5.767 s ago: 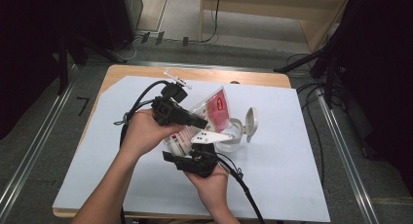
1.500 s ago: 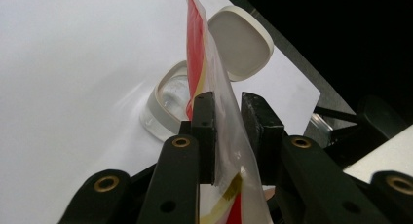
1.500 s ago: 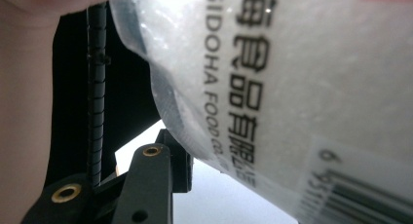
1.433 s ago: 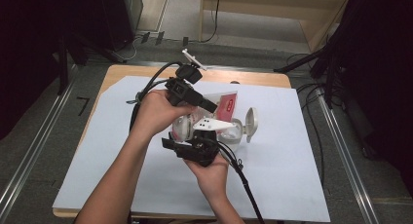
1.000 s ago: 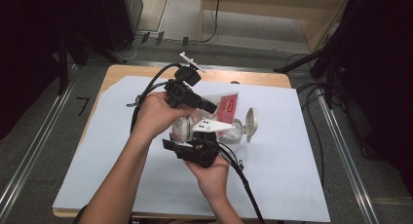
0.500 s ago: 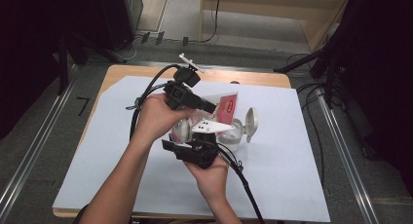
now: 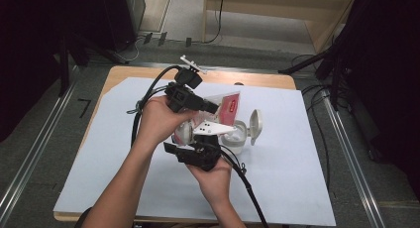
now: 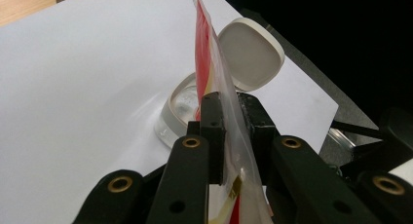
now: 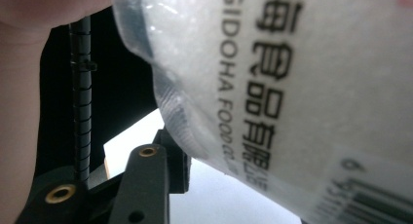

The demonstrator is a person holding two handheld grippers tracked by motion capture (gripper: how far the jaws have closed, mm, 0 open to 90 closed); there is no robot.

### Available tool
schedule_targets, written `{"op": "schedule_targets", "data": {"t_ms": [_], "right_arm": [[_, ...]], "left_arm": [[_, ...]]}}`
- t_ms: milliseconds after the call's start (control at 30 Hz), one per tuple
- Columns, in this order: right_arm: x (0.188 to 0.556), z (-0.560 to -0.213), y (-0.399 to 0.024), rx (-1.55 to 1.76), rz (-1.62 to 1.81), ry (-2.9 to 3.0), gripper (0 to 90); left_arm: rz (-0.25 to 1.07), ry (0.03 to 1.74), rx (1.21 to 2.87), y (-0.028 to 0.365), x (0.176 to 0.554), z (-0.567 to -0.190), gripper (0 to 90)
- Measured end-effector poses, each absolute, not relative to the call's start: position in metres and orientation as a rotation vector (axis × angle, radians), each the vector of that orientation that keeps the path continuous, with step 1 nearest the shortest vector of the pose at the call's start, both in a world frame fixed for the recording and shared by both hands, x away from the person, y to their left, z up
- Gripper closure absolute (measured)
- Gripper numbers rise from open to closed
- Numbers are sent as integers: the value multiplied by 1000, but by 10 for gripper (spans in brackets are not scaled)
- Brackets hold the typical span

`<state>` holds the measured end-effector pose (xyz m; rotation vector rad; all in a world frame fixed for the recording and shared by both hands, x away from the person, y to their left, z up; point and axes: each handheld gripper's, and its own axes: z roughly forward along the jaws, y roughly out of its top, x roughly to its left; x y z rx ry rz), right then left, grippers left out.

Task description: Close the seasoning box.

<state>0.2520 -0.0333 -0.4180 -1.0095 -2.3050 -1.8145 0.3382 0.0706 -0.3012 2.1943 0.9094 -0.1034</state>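
Over the white-covered table (image 7: 124, 188), left gripper (image 7: 214, 109) has just been closing its jaws and now pinches the red-and-clear food pouch (image 7: 229, 105) edge. Below it sits an open white container (image 7: 236, 137). Right gripper (image 7: 198, 139) holds the pouch's bottom, jaws partly closed.

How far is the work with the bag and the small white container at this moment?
Done: the white container stands on the table with its hinged lid flipped open. In hand: the left gripper, whose jaws have just been closing, pinches the red and clear bag above the container, and the right gripper is at the bag's other end. Left, probably: pouring the contents in and shutting the lid; whether the bag is open cannot be told.
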Motion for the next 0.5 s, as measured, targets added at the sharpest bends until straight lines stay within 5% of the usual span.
{"op": "schedule_targets", "data": {"t_ms": [500], "right_arm": [[251,-417,-37,-1023,-1824,-2288,630]], "left_arm": [[-113,897,2185,67,338,-300,818]]}}
